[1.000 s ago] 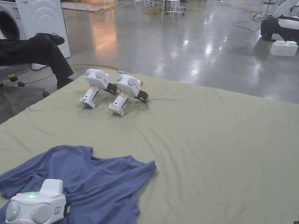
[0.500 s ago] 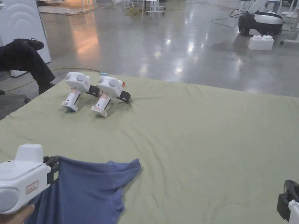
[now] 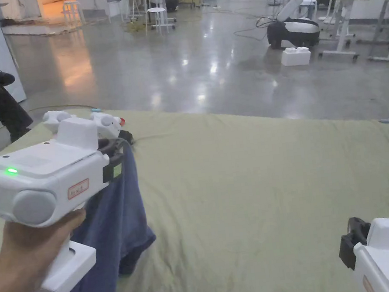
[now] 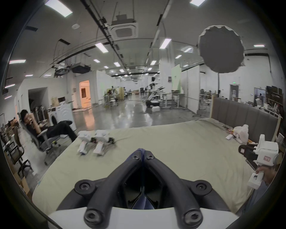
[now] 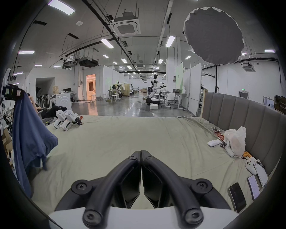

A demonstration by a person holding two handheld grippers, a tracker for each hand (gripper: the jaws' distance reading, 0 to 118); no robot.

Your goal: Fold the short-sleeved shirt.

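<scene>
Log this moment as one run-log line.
left claw: shut on blue shirt, lifted, hanging | right claw: shut, empty | fold: not begun | bedsheet: two spare grippers

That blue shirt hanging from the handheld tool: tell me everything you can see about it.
The blue shirt is a plain, soft-looking knit with short sleeves. It hangs limp from the left gripper, whose two black jaws are shut on a pinch of its fabric. It falls in long folds, one sleeve flaring sideways, and its lower part appears to reach the green sheet on the bed. The right gripper is apart from it.
</scene>
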